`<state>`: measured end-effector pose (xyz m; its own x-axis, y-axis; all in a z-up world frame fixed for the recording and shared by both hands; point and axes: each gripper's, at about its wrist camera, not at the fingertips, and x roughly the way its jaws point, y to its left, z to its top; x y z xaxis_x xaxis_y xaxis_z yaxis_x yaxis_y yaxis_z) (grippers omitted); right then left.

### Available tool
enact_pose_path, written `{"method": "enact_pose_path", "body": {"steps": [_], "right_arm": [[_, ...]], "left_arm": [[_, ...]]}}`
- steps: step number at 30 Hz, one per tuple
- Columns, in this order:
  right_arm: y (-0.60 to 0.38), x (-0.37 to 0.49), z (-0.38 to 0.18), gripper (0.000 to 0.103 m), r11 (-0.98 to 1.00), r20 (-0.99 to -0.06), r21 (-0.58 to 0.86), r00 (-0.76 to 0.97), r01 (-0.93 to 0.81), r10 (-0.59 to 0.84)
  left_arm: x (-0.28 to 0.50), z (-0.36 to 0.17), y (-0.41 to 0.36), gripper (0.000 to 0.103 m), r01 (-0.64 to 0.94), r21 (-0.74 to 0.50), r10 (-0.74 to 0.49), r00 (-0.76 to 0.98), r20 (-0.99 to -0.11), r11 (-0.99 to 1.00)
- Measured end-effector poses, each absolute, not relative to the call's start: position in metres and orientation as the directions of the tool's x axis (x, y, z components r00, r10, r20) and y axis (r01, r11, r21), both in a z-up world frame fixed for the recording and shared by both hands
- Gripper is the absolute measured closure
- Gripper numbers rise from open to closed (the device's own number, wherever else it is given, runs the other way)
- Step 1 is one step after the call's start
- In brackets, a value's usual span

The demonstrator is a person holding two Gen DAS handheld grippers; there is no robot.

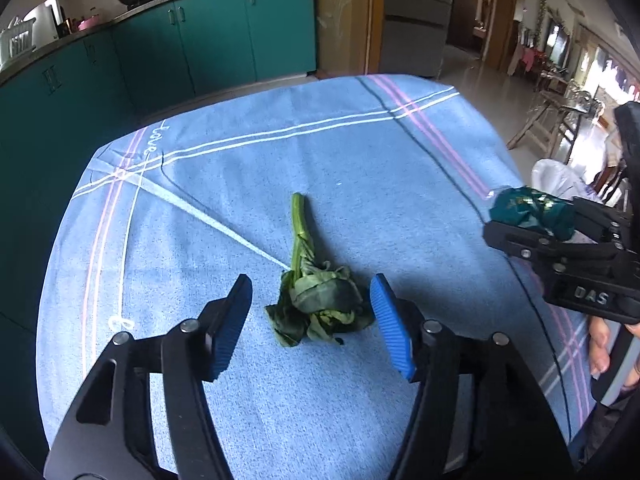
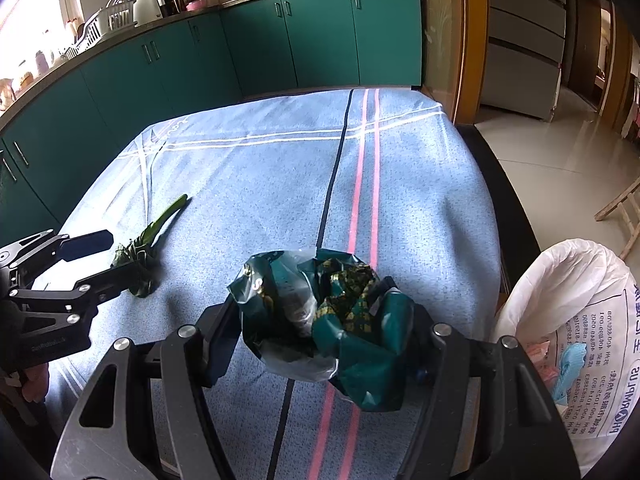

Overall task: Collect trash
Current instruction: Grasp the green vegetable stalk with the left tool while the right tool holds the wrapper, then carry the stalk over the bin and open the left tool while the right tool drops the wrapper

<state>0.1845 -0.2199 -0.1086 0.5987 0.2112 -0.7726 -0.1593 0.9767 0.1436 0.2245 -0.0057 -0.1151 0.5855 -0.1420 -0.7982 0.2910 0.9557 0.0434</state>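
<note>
Right hand-held gripper (image 2: pixel 316 320) clamping crumpled green wrapper (image 2: pixel 340 320), above blue tablecloth (image 2: pixel 420 184)

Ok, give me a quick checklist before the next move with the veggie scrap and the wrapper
1. Left hand-held gripper open around the wilted green leafy vegetable stalk: ok, pads on either side, not touching.
2. Stalk lying free on the blue striped tablecloth: ok.
3. Right hand-held gripper gripping the crumpled dark green plastic wrapper: ok, wrapper bunched between the fingers.
4. White woven plastic sack mouth open beside the table: ok.
5. Wrapper positioned over the sack: not ok, it is above the cloth.
6. Room left in the sack: cannot tell.
</note>
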Motion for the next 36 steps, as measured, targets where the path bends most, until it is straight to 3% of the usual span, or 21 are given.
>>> {"method": "enact_pose_path", "body": {"steps": [6, 9, 11, 13, 19, 26, 30, 36], "right_arm": [[-0.215, 0.185, -0.112, 0.037, 0.977, -0.781, 0.124, 0.591, -0.171, 0.203], [-0.214, 0.185, -0.112, 0.037, 0.977, -0.781, 0.118, 0.592, -0.176, 0.201], [-0.214, 0.184, -0.112, 0.037, 0.977, -0.781, 0.116, 0.592, -0.177, 0.2], [-0.214, 0.183, -0.113, 0.037, 0.977, -0.781, 0.113, 0.592, -0.179, 0.198], [-0.22, 0.173, -0.104, 0.039, 0.979, -0.763, 0.101, 0.617, -0.179, 0.191], [-0.274, 0.143, -0.064, 0.038, 0.988, -0.677, 0.138, 0.722, -0.066, 0.143], [-0.327, 0.125, -0.044, 0.038, 0.983, -0.628, 0.169, 0.777, 0.069, 0.053], [-0.384, 0.102, -0.04, 0.038, 0.962, -0.63, 0.122, 0.768, 0.246, -0.117]], "left_arm": [[0.238, -0.125, -0.002, 0.041, 0.25, 0.024, -0.124, 0.559, -0.82, 0.968], [0.236, -0.124, -0.005, 0.057, 0.27, 0.007, -0.148, 0.552, -0.821, 0.963], [0.233, -0.124, -0.009, 0.072, 0.294, 0.007, -0.164, 0.552, -0.817, 0.956], [0.229, -0.124, -0.014, 0.078, 0.296, 0.042, -0.14, 0.568, -0.811, 0.954], [0.22, -0.11, -0.013, 0.081, 0.293, 0.025, -0.168, 0.614, -0.771, 0.956], [0.199, -0.083, -0.025, 0.081, 0.334, 0.001, -0.23, 0.651, -0.724, 0.943], [0.189, -0.073, -0.061, 0.081, 0.404, -0.006, -0.286, 0.638, -0.715, 0.915], [0.174, -0.071, -0.142, 0.081, 0.526, -0.032, -0.386, 0.58, -0.717, 0.85]]}}
